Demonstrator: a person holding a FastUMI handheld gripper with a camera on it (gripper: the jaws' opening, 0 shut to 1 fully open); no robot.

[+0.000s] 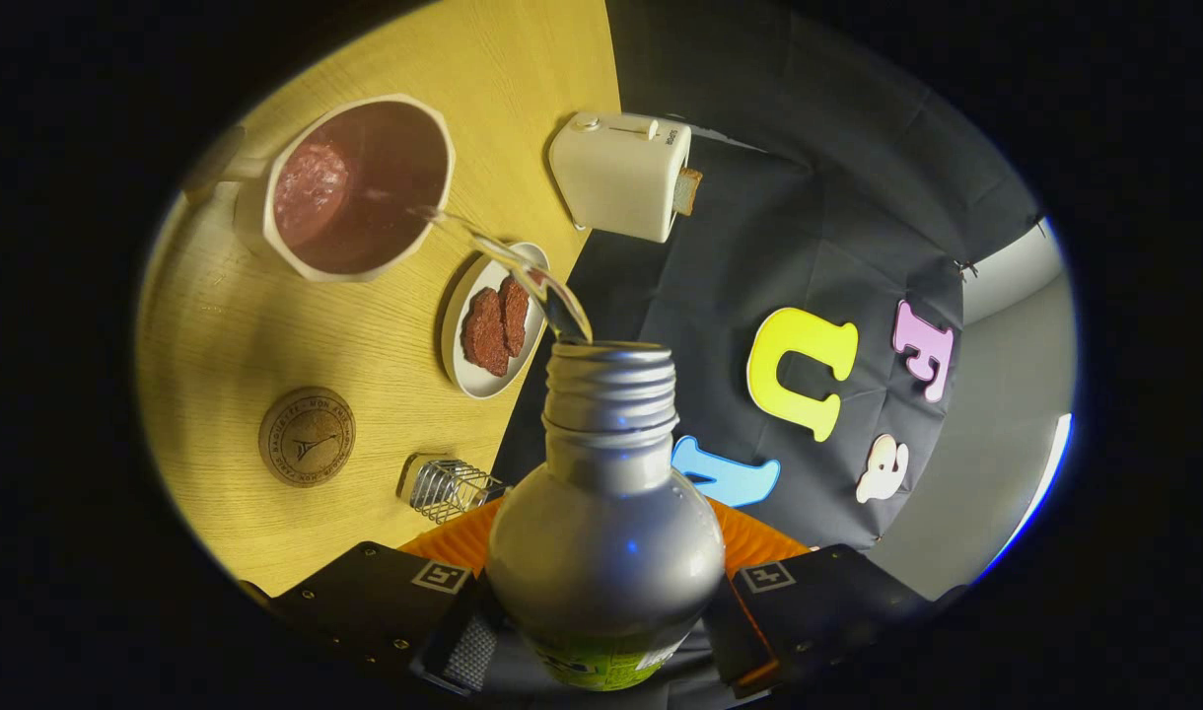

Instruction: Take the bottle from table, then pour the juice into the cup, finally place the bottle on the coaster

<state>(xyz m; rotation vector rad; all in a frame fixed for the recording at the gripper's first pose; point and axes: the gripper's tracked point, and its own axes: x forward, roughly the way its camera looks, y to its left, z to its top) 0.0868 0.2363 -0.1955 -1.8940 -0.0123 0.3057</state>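
Both jaws against half-hidden bottle (606, 532)

Dim warm light, fisheye-bent edges, soft glare on the bottle (606, 532).

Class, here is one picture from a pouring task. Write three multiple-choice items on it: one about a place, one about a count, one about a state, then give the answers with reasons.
1. Where does the round cork coaster lie?
A. on the wooden table, apart from the cup
B. under the cup
C. on the plate

2. How many brown slices lie on the small white plate?
A. one
B. two
C. four

3. What is the silver metal bottle doing?
A. standing capped
B. lying on the table
C. pouring, held between the fingers

Answers: A, bare wood separates it from the white cup; B, two lie side by side; C, a stream runs from its open mouth into the cup.
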